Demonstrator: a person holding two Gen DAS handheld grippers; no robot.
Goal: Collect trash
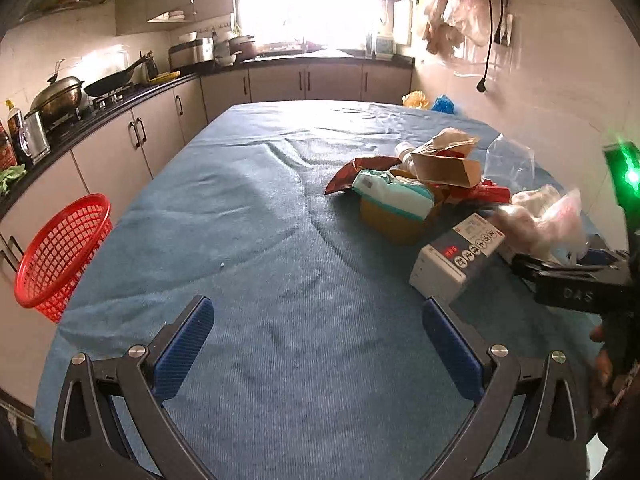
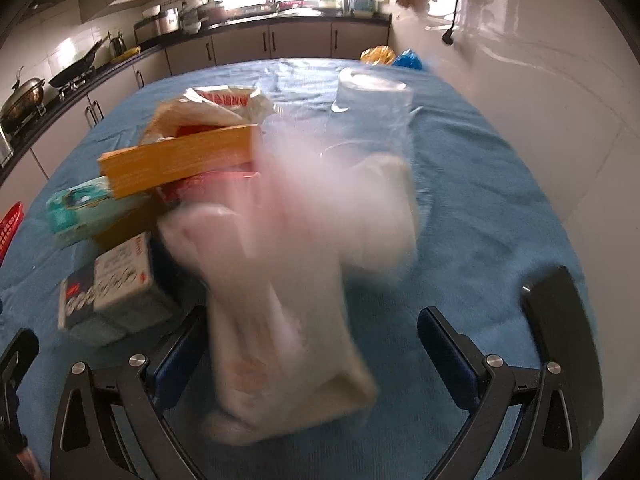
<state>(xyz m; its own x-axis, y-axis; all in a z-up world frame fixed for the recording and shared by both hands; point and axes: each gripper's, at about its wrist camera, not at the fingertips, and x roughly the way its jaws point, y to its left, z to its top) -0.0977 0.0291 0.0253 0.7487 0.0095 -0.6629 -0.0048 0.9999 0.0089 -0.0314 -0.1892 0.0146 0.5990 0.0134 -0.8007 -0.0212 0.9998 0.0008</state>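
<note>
My left gripper (image 1: 318, 308) stands open and holds nothing, low over the blue tablecloth (image 1: 248, 208). To its right lies a trash heap: a red wrapper (image 1: 344, 176), a white-teal tissue pack (image 1: 392, 192), a brown carton (image 1: 444, 168) and a white-grey box (image 1: 456, 256). My right gripper (image 2: 314, 316) is open too, its black body showing at the right edge of the left wrist view. A blurred white plastic bag (image 2: 296, 280) sits between its spread fingers, against the left finger (image 2: 180, 344). The red basket (image 1: 64, 256) hangs at the table's left edge.
A clear plastic bag (image 2: 372, 104) lies behind the heap. The kitchen counter (image 1: 100, 116) with a wok and pots runs along the left and back. A tiled wall (image 1: 560, 112) closes the right side. Yellow and blue bags (image 1: 430, 102) sit past the far table edge.
</note>
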